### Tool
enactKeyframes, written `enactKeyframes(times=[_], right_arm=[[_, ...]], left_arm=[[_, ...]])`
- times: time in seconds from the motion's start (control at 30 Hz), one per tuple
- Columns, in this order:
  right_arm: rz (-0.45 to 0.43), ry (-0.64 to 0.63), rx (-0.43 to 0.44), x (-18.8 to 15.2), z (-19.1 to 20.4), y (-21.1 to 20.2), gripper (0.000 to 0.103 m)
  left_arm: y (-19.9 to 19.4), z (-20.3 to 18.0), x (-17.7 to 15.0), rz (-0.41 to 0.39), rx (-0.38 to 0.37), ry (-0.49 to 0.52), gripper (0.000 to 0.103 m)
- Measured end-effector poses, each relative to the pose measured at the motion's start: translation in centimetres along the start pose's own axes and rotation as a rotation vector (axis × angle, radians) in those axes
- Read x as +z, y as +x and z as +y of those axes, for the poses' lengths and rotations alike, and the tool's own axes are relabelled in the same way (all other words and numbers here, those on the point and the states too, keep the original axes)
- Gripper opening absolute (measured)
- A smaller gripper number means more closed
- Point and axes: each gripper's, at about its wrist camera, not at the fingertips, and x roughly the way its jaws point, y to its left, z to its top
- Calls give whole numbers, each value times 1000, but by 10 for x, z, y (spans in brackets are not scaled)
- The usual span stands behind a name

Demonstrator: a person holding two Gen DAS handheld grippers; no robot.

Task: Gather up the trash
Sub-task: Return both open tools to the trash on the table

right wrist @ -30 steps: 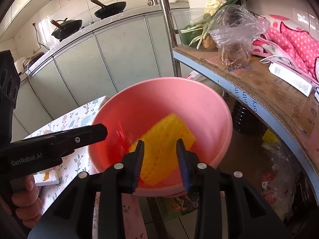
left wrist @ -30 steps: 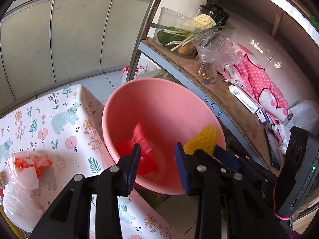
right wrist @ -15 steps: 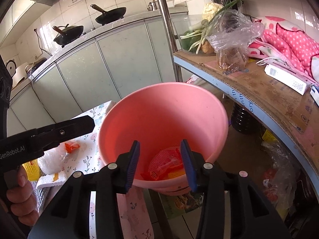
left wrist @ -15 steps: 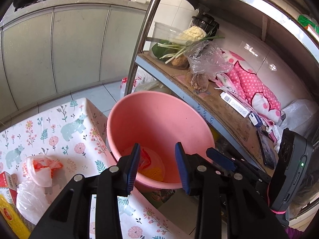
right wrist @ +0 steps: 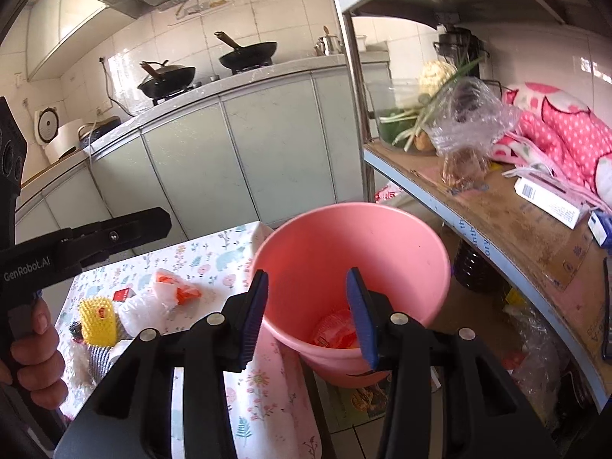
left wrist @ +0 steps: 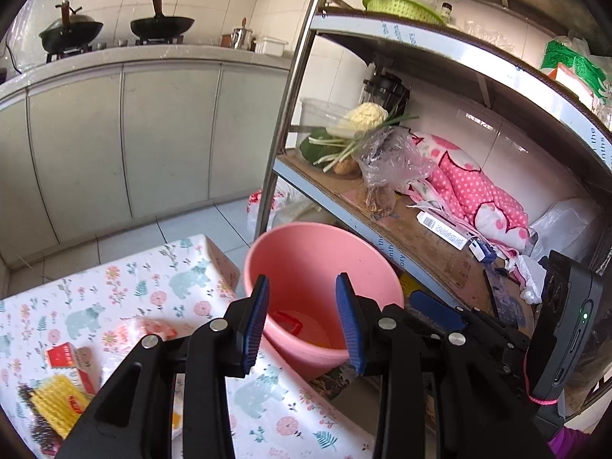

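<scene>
Your left gripper [left wrist: 302, 321] hangs with its ribbed blue pads [left wrist: 256, 321] spread wide and nothing between them, and your right gripper [right wrist: 310, 315] is just as wide and just as bare. Both point down toward the pink plastic bucket [right wrist: 401, 252], a smooth round tub with tapering walls that stands on the floor just beside the corner of the tabletop [left wrist: 126, 287], below the edge of the metal shelf [left wrist: 428, 244]. At the bottom of the bucket lies a crinkled red wrapper [right wrist: 334, 331] with a bit of yellow beside it.

More trash sits on the tabletop's floral bear-print cloth: a yellow foam net sleeve [right wrist: 97, 319] with an open mesh texture, a crumpled white plastic bag [right wrist: 153, 302] with orange showing through it, and a small red and white carton [left wrist: 70, 361]. A soft clear bag [left wrist: 390, 160] sags on the shelf's worn board.
</scene>
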Motion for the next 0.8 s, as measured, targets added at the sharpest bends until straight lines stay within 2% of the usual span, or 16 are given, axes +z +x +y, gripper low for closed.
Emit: enactKeyframes(times=[0.2, 0.43, 0.67, 0.8], right_arm=[[0, -26, 46, -2, 19, -7, 44], [19, -56, 108, -8, 43, -5, 44], [42, -94, 158, -14, 66, -4, 45], [61, -116, 183, -19, 79, -3, 45]], left_arm=[[-51, 26, 1, -50, 71, 2, 35], [-121, 75, -9, -91, 216, -43, 35], [-174, 120, -41, -84, 339, -127, 35], [-193, 141, -66, -61, 378, -176, 35]])
